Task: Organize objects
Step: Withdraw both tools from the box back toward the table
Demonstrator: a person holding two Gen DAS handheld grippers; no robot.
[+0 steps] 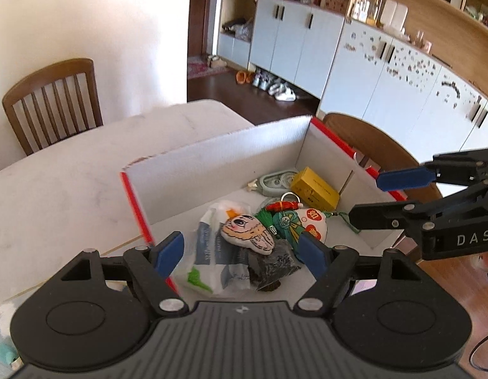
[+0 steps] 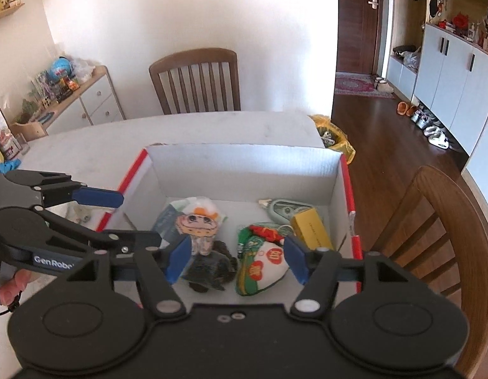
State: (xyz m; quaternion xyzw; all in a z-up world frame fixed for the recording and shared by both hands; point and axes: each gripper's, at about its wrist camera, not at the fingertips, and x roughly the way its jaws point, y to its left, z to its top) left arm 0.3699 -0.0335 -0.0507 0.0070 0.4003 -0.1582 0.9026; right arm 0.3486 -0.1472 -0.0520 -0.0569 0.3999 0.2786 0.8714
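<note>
A white cardboard box (image 1: 218, 158) (image 2: 244, 164) with red edges stands on the table. Inside lie a cartoon-face plush (image 1: 247, 232) (image 2: 198, 222), a white and green pouch (image 1: 310, 221) (image 2: 263, 265), a black bundle (image 1: 272, 263) (image 2: 212, 270), a plastic bag (image 1: 209, 252), a yellow box (image 1: 315, 191) (image 2: 310, 227) and a grey-green case (image 1: 277, 181) (image 2: 283, 208). My left gripper (image 1: 241, 251) is open and empty above the box's near end; it shows at left in the right wrist view (image 2: 130, 218). My right gripper (image 2: 237, 259) is open and empty above the box; it shows at right in the left wrist view (image 1: 364, 199).
The box sits on a pale table (image 1: 70, 183) (image 2: 212, 129). Wooden chairs stand at the far side (image 1: 51, 101) (image 2: 196, 79) and the right (image 2: 449, 237). White cabinets (image 1: 386, 79), a side cabinet (image 2: 86, 101) and shoes on the floor (image 1: 275, 88) lie beyond.
</note>
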